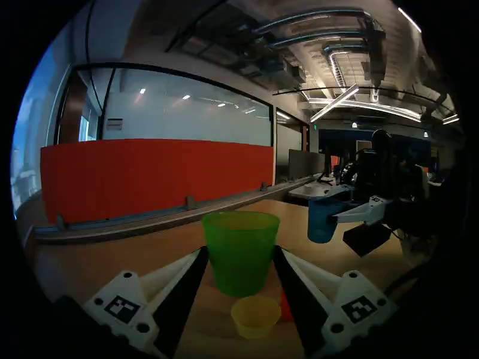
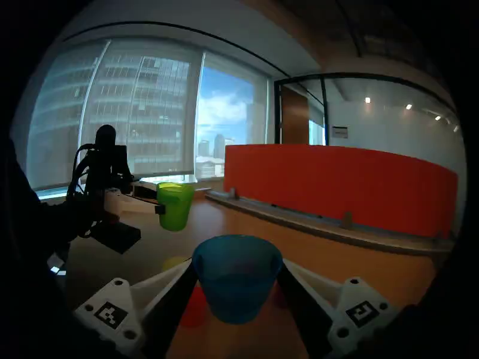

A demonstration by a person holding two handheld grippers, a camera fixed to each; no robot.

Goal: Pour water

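Green cup [image 1: 240, 251] pinched upright; blue cup [image 2: 238, 284] likewise.

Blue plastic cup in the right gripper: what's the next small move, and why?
Probably carry the blue plastic cup toward the green plastic cup until its rim hangs above the green mouth, before any tilt. Both cups are upright, clamped by the right gripper and left gripper, well apart above the wooden table; tilting now would likely spill.
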